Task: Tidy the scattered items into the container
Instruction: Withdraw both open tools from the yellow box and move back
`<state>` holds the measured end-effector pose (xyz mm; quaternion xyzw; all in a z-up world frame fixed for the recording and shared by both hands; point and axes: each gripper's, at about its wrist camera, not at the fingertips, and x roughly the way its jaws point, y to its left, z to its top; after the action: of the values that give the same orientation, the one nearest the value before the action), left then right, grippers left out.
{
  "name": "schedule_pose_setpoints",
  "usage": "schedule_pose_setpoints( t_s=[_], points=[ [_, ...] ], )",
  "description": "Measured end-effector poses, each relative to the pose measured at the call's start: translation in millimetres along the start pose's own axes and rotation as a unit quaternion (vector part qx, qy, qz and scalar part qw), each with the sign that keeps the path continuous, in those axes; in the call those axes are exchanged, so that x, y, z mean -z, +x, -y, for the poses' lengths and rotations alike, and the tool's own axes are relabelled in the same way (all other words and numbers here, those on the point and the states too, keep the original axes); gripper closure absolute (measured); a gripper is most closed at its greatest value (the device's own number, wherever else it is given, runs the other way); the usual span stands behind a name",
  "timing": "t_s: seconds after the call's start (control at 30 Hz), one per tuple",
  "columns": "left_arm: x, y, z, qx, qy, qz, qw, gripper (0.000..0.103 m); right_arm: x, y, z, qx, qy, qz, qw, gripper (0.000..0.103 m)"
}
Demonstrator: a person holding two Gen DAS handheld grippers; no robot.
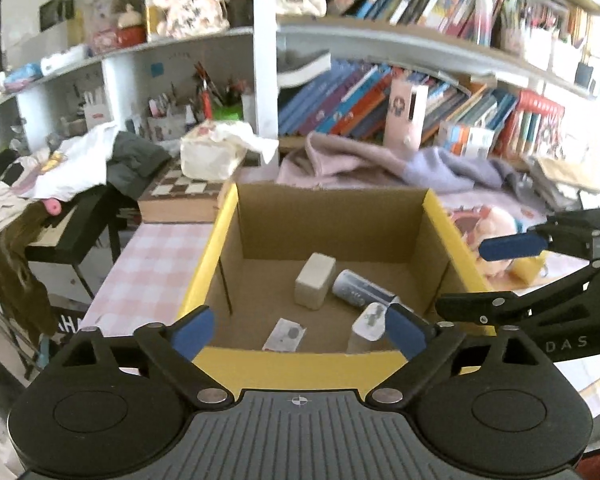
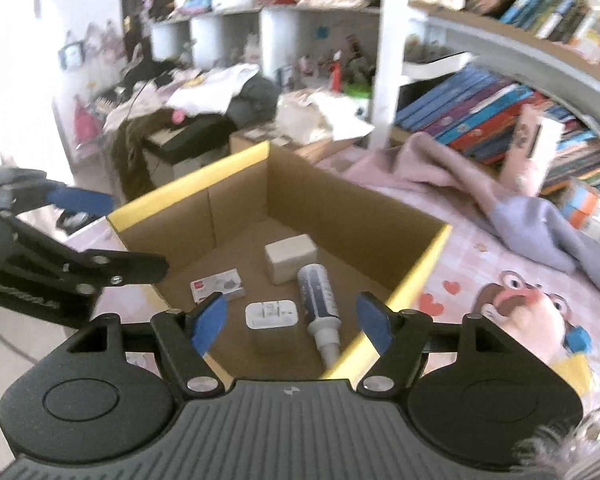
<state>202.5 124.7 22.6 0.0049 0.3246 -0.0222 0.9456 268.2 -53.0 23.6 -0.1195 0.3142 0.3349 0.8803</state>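
Observation:
An open cardboard box with a yellow rim [image 1: 300,364] [image 2: 420,268] stands on the table. On its floor lie a beige block [image 1: 315,286] [image 2: 290,258], a dark blue and white tube [image 1: 362,290] [image 2: 320,300], a white charger plug [image 1: 366,326] [image 2: 272,314] and a small white packet [image 1: 284,334] [image 2: 218,286]. My left gripper [image 1: 300,332] [image 2: 136,236] hangs open over the box's near edge with nothing between its blue pads. My right gripper [image 2: 292,322] [image 1: 462,276] is open too, above the box's right corner, and holds nothing.
Pink and lavender cloth [image 1: 380,160] lies behind the box, in front of packed bookshelves [image 1: 380,100]. A chessboard case [image 1: 180,196] sits at the back left. A heap of clothes [image 1: 80,164] covers a black stand on the left. The cartoon-print tablecloth [image 2: 532,308] spreads to the right.

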Motion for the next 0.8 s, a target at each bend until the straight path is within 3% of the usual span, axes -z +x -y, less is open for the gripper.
schedule_pose_setpoints(
  t_s=[0.43,0.8],
  points=[
    [46,-85,34,-0.001,-0.022,0.073,0.9971,0.004,61,-94,-26,0.084,0.036,0.097,0.991,0.022],
    [92,-122,72,-0.015,-0.005,0.064,0.9978,0.001,112,-150,-59,0.124,0.015,0.126,0.984,0.016]
  ],
)
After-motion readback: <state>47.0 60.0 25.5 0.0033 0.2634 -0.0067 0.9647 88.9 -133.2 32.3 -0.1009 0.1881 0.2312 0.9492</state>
